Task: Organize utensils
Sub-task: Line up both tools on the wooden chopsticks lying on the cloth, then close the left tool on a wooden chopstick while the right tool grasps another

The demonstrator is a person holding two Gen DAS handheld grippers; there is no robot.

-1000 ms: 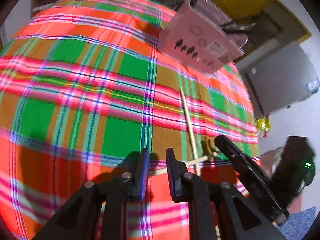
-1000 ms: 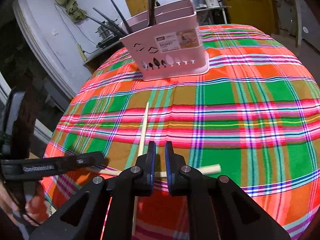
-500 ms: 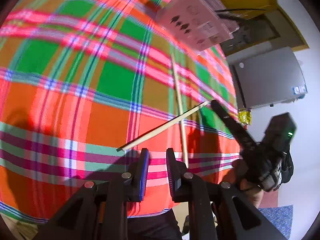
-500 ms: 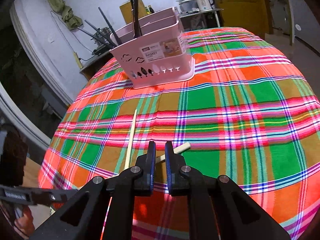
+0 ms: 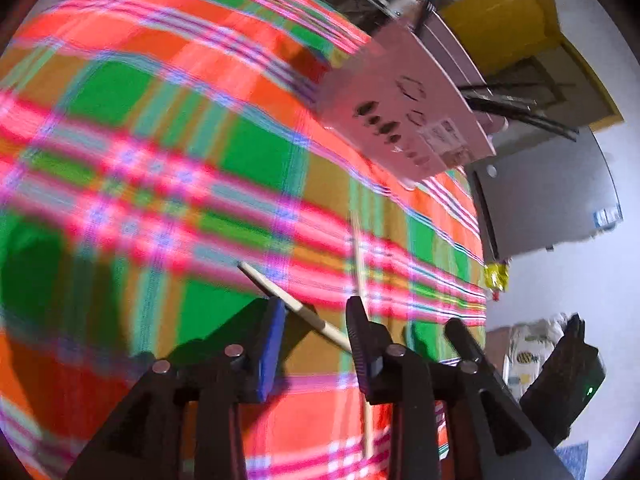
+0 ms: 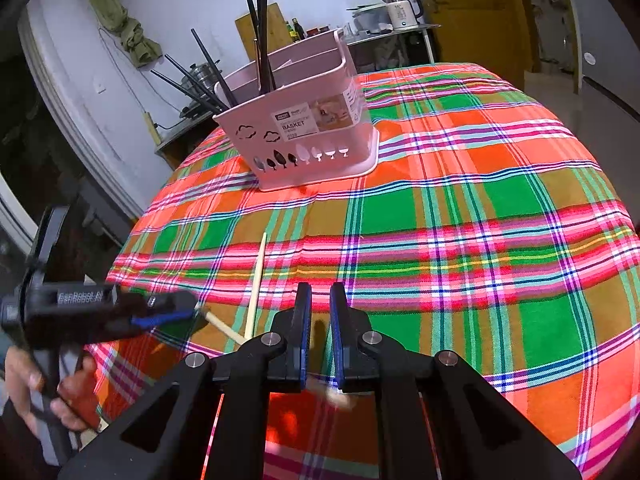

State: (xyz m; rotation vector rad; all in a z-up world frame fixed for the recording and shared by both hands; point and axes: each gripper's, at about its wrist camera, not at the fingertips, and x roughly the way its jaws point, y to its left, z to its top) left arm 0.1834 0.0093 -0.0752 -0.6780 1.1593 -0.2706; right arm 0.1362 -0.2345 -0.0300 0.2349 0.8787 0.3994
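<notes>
Two pale wooden chopsticks lie crossed on the plaid tablecloth [image 6: 460, 220]. One chopstick [image 5: 296, 307] runs across between the open jaws of my left gripper [image 5: 316, 320]; in the right wrist view this chopstick [image 6: 224, 325] passes under my right gripper [image 6: 320, 320], whose jaws stand nearly shut with a narrow gap. The other chopstick [image 6: 256, 280] points toward the pink utensil basket [image 6: 308, 132], which holds several black chopsticks [image 6: 260, 36]. The left gripper [image 6: 172, 314] sits at the near left table edge in the right wrist view.
A counter with a kettle [image 6: 400, 10] stands behind the table. A yellow door [image 6: 472, 12] is at the back right. A grey appliance [image 5: 548, 200] stands beyond the table in the left wrist view.
My left gripper has opened and come down around one chopstick, which has turned on the cloth. My right gripper has stayed nearly shut and drawn slightly back.
</notes>
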